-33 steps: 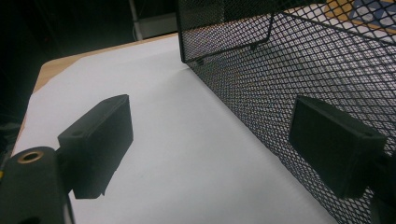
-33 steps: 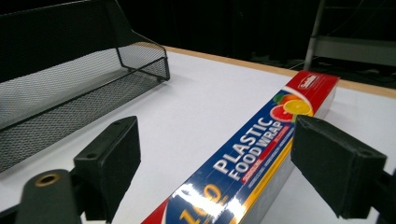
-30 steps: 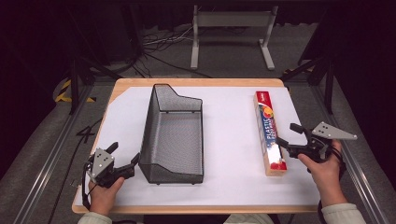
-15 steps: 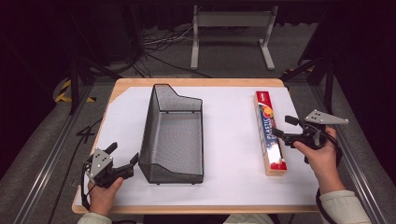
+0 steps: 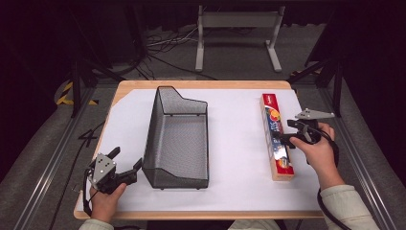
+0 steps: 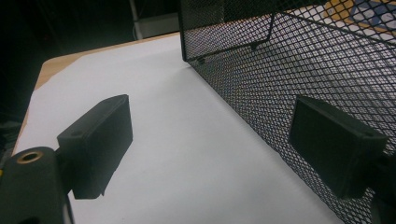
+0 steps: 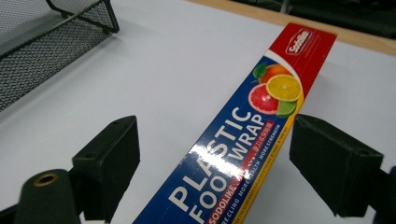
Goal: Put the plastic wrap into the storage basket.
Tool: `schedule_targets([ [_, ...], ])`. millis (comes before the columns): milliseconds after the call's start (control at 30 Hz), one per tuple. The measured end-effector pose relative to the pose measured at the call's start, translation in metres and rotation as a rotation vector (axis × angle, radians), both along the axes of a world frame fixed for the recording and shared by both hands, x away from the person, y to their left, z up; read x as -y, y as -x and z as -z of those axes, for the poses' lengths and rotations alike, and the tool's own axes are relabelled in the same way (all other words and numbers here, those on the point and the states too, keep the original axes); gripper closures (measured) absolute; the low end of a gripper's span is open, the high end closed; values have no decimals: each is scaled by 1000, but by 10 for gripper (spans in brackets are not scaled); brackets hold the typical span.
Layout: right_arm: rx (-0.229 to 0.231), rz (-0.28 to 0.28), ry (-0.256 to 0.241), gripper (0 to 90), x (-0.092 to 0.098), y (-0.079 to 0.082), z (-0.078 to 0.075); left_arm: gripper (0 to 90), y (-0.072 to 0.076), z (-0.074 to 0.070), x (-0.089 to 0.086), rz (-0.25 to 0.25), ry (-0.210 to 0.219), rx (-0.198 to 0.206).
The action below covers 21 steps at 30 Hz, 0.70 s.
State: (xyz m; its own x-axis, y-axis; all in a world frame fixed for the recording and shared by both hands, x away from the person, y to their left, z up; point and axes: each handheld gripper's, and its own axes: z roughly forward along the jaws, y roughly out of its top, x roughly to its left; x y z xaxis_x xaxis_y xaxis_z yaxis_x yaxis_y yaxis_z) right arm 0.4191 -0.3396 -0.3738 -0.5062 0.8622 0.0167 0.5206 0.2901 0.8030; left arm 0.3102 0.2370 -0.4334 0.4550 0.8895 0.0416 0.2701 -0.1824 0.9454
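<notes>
A long plastic food wrap box [image 5: 276, 136], blue and red with citrus pictures, lies lengthwise on the right of the white-covered table [image 5: 239, 191]. My right gripper [image 5: 287, 132] hovers open over the box's middle. In the right gripper view the box [image 7: 243, 135] runs between the two jaws of this gripper [image 7: 215, 158], neither jaw touching it. A black wire-mesh basket [image 5: 177, 139] stands at centre-left. My left gripper [image 5: 127, 159] sits open near the basket's near left corner. In the left gripper view its gripper [image 6: 217, 140] has one jaw close against the mesh wall [image 6: 303, 60].
The table's wooden rim [image 5: 191, 85] frames the white sheet. Bare white surface lies between the basket and the box. A corner of the basket [image 7: 56, 42] appears in the right gripper view. A metal stand [image 5: 237, 28] and cables lie on the floor beyond the table.
My right gripper has moved left and forward from the table's right edge, and its jaws now straddle the box. The left gripper has stayed put.
</notes>
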Motion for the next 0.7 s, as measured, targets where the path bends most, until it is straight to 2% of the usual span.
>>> schedule_targets([
  [133,-57,54,18,145,-8,-8,3,144,1,0,0,0,-4,2],
  [300,-132,143,26,170,-15,-18,5,144,2,0,0,5,-6,2],
  [433,-189,186,57,171,-19,-24,10,144,2,0,0,7,-6,3],
  [500,-203,199,56,171,-20,-26,12,144,1,0,0,8,-7,4],
  [533,-229,217,52,164,-22,-29,15,143,1,0,1,8,-8,3],
  [700,-251,239,82,178,-23,-34,23,141,1,0,2,11,-10,10],
])
